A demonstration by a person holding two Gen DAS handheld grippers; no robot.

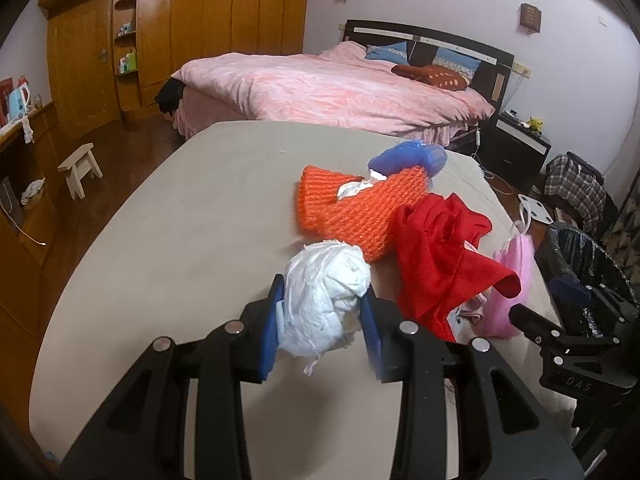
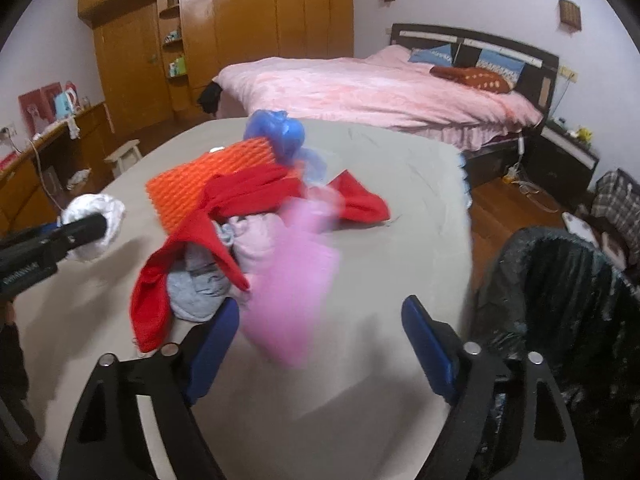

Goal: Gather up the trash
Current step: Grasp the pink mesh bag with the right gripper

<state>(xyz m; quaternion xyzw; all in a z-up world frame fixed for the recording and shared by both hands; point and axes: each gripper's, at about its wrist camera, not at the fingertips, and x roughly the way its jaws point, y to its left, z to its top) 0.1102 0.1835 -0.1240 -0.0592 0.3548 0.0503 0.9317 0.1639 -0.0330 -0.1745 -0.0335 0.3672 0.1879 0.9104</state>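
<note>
My left gripper (image 1: 324, 300) is shut on a crumpled white wad (image 1: 320, 280) just above the grey table (image 1: 180, 240); the right wrist view shows that wad (image 2: 100, 208) at the far left. A blurred pink bag (image 2: 292, 292) lies between the wide-apart fingers of my right gripper (image 2: 320, 340); the right pad stands clear of it. Beyond it lies a heap: red cloth (image 2: 240, 196), orange mesh (image 2: 192, 184), a blue plastic bag (image 2: 280, 132) and grey-white cloth (image 2: 200, 284). In the left wrist view my right gripper (image 1: 548, 300) sits beside the pink bag (image 1: 516, 276).
A bin with a black liner (image 2: 560, 280) stands on the floor off the table's right edge, close to my right gripper. Behind the table is a bed with pink covers (image 2: 380, 88). A small wooden stool (image 1: 80, 168) stands on the floor to the left.
</note>
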